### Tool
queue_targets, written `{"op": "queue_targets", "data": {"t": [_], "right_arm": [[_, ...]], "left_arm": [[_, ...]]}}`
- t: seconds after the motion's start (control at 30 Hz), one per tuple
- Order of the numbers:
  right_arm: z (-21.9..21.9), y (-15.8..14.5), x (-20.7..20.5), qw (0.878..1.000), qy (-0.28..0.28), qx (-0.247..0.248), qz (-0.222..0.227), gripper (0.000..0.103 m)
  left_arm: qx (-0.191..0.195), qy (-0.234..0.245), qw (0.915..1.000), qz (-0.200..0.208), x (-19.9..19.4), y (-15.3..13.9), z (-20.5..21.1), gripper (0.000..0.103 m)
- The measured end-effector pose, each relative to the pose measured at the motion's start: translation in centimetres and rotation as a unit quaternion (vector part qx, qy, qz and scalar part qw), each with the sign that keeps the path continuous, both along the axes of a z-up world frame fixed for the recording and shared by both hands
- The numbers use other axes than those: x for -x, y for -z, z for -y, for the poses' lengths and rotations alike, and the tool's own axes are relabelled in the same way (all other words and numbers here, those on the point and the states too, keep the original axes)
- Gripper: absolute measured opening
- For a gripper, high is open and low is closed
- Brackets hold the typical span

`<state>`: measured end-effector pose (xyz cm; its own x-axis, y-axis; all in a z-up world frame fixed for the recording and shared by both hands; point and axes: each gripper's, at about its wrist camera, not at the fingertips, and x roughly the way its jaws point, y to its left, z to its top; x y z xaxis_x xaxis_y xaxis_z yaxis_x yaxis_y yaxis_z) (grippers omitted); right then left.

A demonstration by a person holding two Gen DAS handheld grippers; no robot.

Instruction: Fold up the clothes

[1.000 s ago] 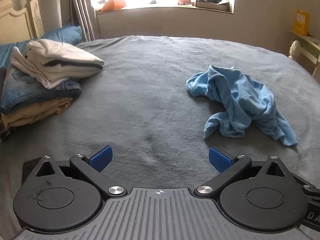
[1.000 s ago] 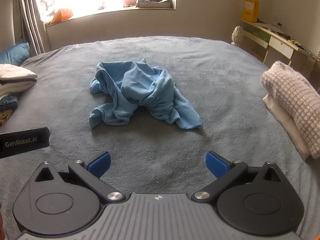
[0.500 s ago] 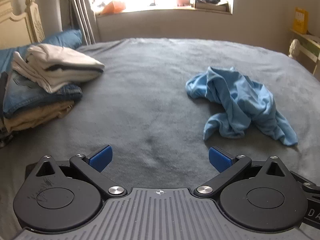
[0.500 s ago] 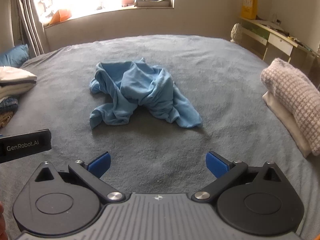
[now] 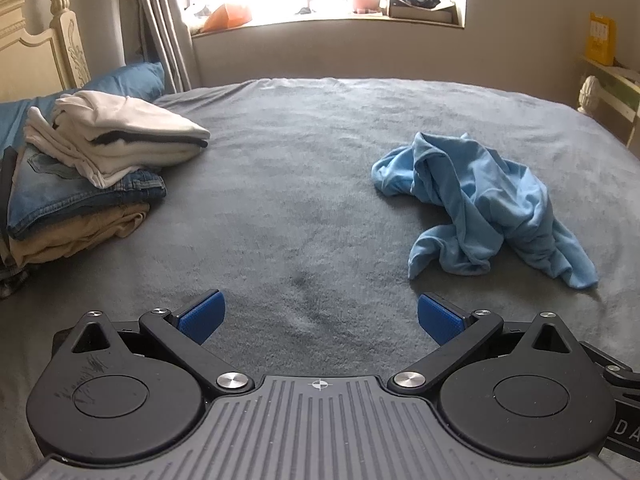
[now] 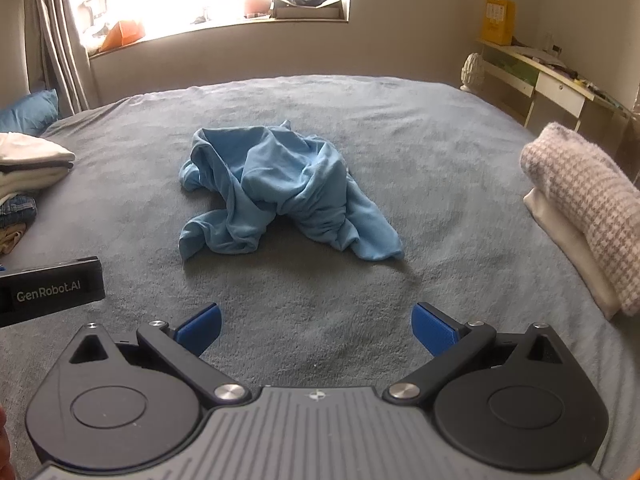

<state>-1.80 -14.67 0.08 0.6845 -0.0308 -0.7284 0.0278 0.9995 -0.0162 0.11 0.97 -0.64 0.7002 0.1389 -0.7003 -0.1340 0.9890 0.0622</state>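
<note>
- Left wrist view: the left claw (image 5: pixel 319 317) hangs wide and empty over bare grey bed (image 5: pixel 288 200), its blue pads (image 5: pixel 201 316) well apart. The crumpled light blue shirt (image 5: pixel 480 208) lies to the right and farther off, not touching anything. A stack of folded clothes (image 5: pixel 88 176) sits at the far left: white tops on jeans on tan trousers.
- Risk here: this claw points at empty blanket, so closing where it is would likely pinch the bed cover, not the shirt. Swinging wide to the left could also knock the white top off the stack.
- Right wrist view: the right claw (image 6: pixel 316 328) is also wide and empty, with the shirt (image 6: pixel 280 192) straight ahead in mid-bed. A folded houndstooth garment (image 6: pixel 580 204) on a cream one lies at the right edge.
- Risk here: the shirt is so bunched that I cannot tell hem from sleeve or collar. Gripping a random fold would probably lift several layers together and leave it twisted, not spread. A grip too deep could catch the blanket too.
</note>
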Motion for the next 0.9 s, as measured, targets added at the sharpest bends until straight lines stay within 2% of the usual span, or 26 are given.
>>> {"op": "queue_targets", "data": {"t": [0.9], "right_arm": [[0.16,0.81,-0.3,1.0,0.0,-0.001,-0.007,0.103]], "left_arm": [[-0.017,-0.002,0.9998,-0.009,-0.54,0.98,0.43,0.103]]}}
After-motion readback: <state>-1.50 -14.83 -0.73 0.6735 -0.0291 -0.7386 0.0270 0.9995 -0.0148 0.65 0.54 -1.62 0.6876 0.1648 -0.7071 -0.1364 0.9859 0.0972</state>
